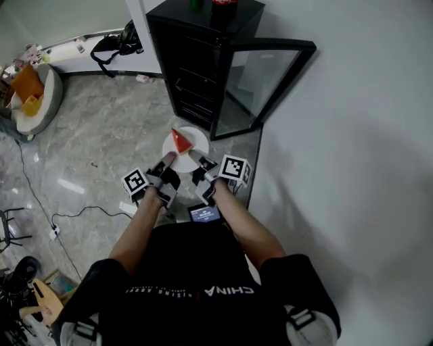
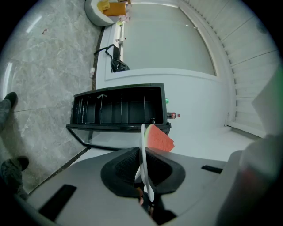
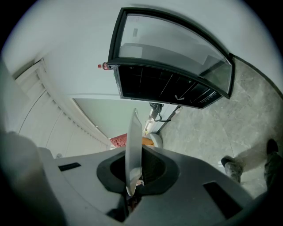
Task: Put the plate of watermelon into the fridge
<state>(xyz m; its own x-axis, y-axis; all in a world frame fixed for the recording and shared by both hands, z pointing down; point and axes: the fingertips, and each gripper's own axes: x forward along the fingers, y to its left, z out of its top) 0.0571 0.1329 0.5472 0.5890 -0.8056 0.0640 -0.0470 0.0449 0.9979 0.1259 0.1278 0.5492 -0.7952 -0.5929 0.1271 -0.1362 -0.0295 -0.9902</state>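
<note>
A white plate [image 1: 193, 140] with a red watermelon slice [image 1: 179, 141] is held in the air in front of the black fridge [image 1: 199, 57], whose glass door [image 1: 260, 84] stands open. My left gripper [image 1: 167, 162] is shut on the plate's near left rim, and my right gripper [image 1: 201, 162] is shut on its near right rim. In the left gripper view the plate [image 2: 143, 152] shows edge-on between the jaws with the watermelon slice [image 2: 158, 139] beside it. The right gripper view has the plate [image 3: 132, 152] edge-on too, with the fridge [image 3: 163, 86] beyond it.
The fridge's dark shelves [image 2: 117, 109] show through the open front. A red bottle [image 1: 224, 5] stands on top of the fridge. A black bag [image 1: 115, 46] lies on a white ledge at the back left. A round seat with orange items [image 1: 30, 94] and a floor cable [image 1: 81, 215] are left.
</note>
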